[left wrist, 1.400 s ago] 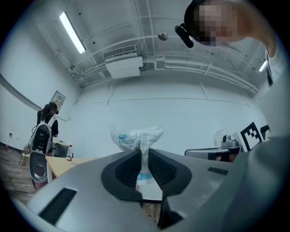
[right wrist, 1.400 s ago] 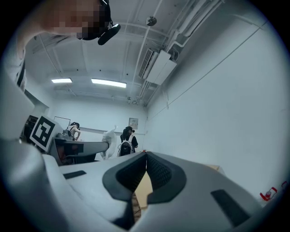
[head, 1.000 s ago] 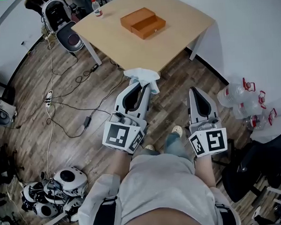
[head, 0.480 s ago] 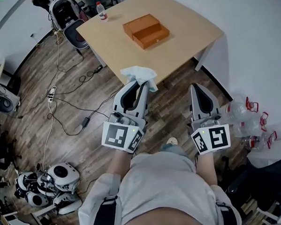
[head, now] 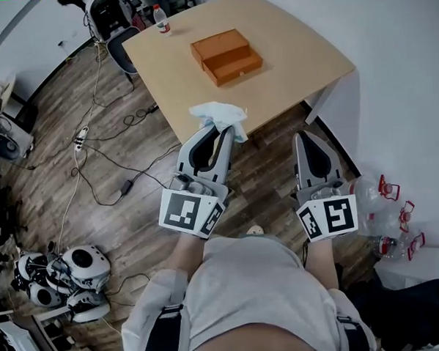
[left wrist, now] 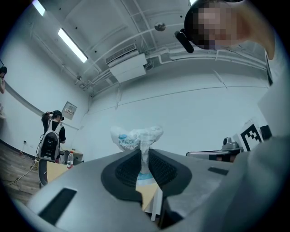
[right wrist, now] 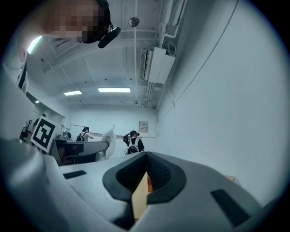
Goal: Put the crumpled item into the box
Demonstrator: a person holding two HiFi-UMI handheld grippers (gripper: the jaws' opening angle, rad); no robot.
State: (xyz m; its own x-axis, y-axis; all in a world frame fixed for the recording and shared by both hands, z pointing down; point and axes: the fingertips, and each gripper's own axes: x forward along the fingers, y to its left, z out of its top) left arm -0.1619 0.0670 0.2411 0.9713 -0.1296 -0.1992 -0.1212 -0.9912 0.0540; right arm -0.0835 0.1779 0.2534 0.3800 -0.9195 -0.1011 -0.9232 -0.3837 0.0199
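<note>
The crumpled white and blue item (head: 218,115) sticks up from my left gripper (head: 221,131), which is shut on it right at the near edge of the tan table (head: 301,49). In the left gripper view the crumpled item (left wrist: 136,137) bulges above the closed left gripper (left wrist: 142,156). The orange box (head: 226,56) lies on the table, well beyond the item. My right gripper (head: 304,136) hangs over the wooden floor to the right, shut with nothing in it; the right gripper (right wrist: 145,157) shows its jaws pressed together.
A water bottle (head: 161,20) stands at the table's far left corner, with a chair (head: 112,19) behind it. Cables (head: 93,152) run over the floor at left. White helmets (head: 70,270) lie at lower left, plastic jugs (head: 386,199) at right. A person (left wrist: 53,131) stands in the background.
The person has stepped toward the table, so it and the box look nearer. The left gripper, still holding the crumpled item, has reached the table's near edge. The right gripper kept pace.
</note>
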